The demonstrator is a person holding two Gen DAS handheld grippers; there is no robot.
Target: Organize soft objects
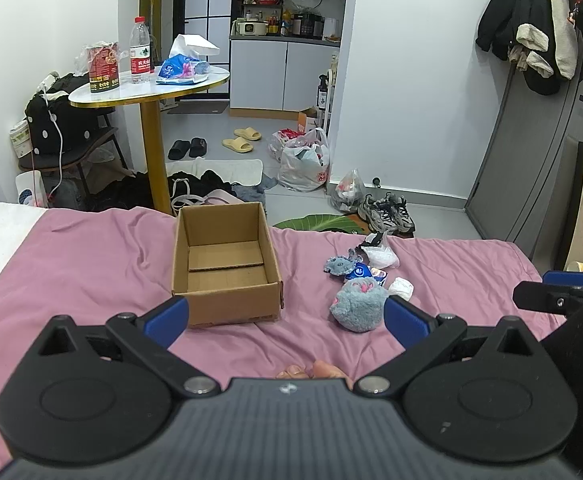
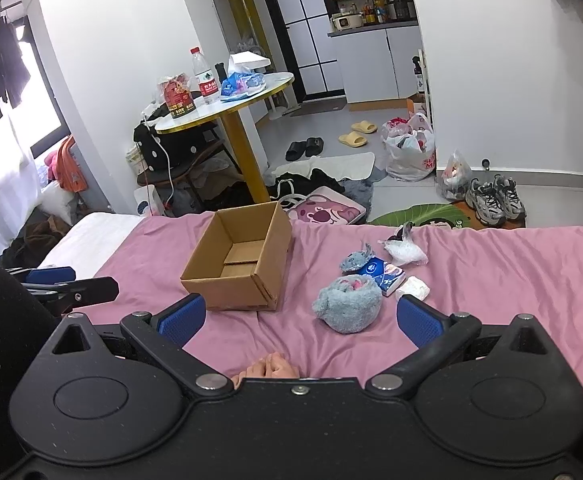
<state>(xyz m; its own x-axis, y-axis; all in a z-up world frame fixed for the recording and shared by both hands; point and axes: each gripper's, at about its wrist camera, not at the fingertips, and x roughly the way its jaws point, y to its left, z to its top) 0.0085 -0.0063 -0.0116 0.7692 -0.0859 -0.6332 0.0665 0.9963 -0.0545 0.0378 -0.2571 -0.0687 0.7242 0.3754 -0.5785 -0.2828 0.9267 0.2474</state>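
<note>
1. The left gripper point(image 1: 285, 314) is hovering above the pink bedsheet point(image 1: 91, 264) with its blue-padded fingers spread wide, gripping nothing.
2. The right gripper point(image 2: 299, 316) is likewise hanging released over the sheet, nothing between its pads.
3. An empty open brown cardboard box point(image 1: 225, 264) is sitting on the sheet ahead of both grippers.
4. To the right of the box, a round grey-blue plush toy point(image 2: 349, 306) is lying nearest; behind it are resting a smaller blue-grey plush point(image 2: 357, 261), a blue tissue pack point(image 2: 383, 274), a small white soft bundle point(image 2: 413, 289) and a crumpled clear plastic bag point(image 2: 405, 252), clustered close together.
</note>
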